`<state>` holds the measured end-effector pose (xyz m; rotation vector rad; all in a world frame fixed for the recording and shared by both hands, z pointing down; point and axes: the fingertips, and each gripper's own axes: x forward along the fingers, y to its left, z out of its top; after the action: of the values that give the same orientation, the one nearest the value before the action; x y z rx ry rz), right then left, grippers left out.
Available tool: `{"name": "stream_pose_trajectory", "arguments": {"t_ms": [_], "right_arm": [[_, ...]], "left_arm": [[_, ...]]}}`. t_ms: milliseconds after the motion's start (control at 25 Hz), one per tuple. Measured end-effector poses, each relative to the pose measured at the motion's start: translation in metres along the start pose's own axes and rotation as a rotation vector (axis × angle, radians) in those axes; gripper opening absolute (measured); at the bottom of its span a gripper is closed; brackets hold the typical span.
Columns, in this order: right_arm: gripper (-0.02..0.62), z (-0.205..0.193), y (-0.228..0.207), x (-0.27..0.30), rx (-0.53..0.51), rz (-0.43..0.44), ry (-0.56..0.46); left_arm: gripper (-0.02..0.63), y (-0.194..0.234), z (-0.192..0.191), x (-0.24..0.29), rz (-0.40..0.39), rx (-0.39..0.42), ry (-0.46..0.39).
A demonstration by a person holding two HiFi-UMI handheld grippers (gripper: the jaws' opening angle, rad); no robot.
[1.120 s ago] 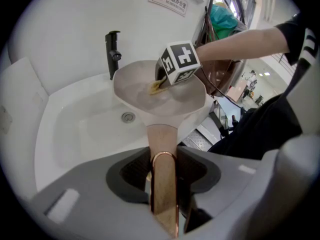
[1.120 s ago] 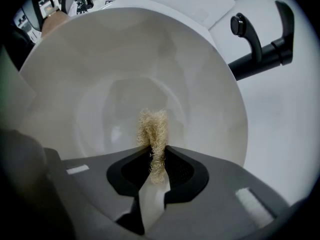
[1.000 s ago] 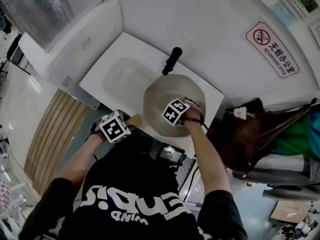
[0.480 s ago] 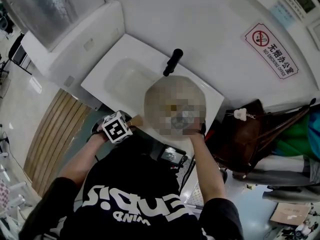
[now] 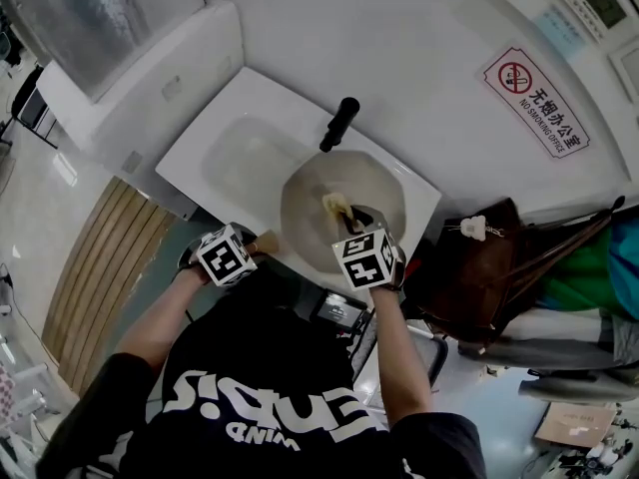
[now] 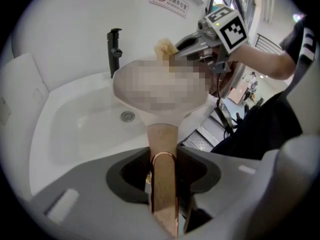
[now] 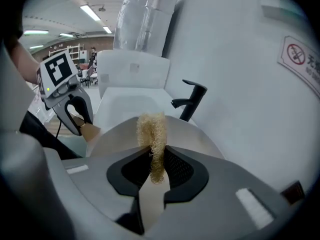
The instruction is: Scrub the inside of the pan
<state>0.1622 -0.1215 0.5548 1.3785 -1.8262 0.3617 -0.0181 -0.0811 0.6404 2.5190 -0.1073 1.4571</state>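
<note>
A round pan (image 5: 374,193) with a pale beige inside is held over the right end of the white sink (image 5: 240,153). Its wooden handle (image 6: 164,149) runs between the jaws of my left gripper (image 6: 164,160), which is shut on it. In the head view that gripper (image 5: 252,248) sits at the pan's near left. My right gripper (image 7: 155,159) is shut on a straw-coloured fibre scrubber (image 7: 152,134). The scrubber (image 5: 336,206) lies inside the pan, near its middle, with the right gripper (image 5: 351,224) over the near rim.
A black faucet (image 5: 339,123) stands just behind the pan, against the white wall. The sink's drain (image 6: 128,116) lies below and left of the pan. A dark bag (image 5: 489,267) sits to the right, and a no-smoking sign (image 5: 537,103) is on the wall.
My right gripper has drawn back across the pan toward its near rim, and the scrubber now shows in the pan. The left gripper and the handle have stayed put.
</note>
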Motion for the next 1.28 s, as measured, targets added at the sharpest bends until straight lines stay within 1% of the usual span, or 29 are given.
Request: {"name": "stream_pose_trajectory", "arguments": {"t_ms": [120,400,520,600,680,800,840,880,920,1040,1160,1280], "right_arm": [[0.074,-0.002,0.005,-0.008,0.041,0.002,-0.034],[0.074,-0.007,0.011,-0.014,0.095,0.013,-0.065],[0.074,-0.004,0.011,-0.019,0.088,0.011,-0.080],[0.074,0.001,0.009,-0.025,0.093,0.008,-0.099],[0.074,0.006,0.008,-0.034,0.109,0.004,-0.124],[0.074,0.009,0.009,-0.046,0.145,0.001,-0.164],[0.074,0.010,0.010,-0.051,0.152,0.000,-0.176],[0.074,0.011,0.011,-0.055,0.157,-0.001,-0.185],[0.074,0.012,0.012,-0.060,0.161,0.000,-0.193],[0.074,0.018,0.015,-0.076,0.186,0.006,-0.228],[0.074,0.028,0.015,-0.097,0.255,0.003,-0.294],[0.074,0.039,0.018,-0.116,0.322,-0.003,-0.388]], "left_arm": [[0.160,-0.001,-0.001,0.003,-0.007,-0.004,-0.012],[0.163,0.000,-0.004,0.005,-0.008,0.006,-0.041],[0.163,-0.004,0.002,0.000,0.002,0.041,-0.046],[0.166,-0.006,0.009,-0.007,0.025,0.075,-0.069],[0.166,-0.004,0.017,-0.018,0.066,0.088,-0.117],[0.162,0.004,0.033,-0.043,0.142,0.073,-0.229],[0.115,0.007,0.039,-0.053,0.167,0.069,-0.265],[0.027,0.009,0.044,-0.062,0.188,0.066,-0.293],[-0.006,0.010,0.048,-0.069,0.200,0.062,-0.315],[-0.006,0.005,0.059,-0.088,0.190,0.042,-0.359],[-0.005,-0.005,0.075,-0.107,0.176,0.022,-0.410],[-0.005,-0.012,0.091,-0.126,0.190,0.008,-0.505]]}}
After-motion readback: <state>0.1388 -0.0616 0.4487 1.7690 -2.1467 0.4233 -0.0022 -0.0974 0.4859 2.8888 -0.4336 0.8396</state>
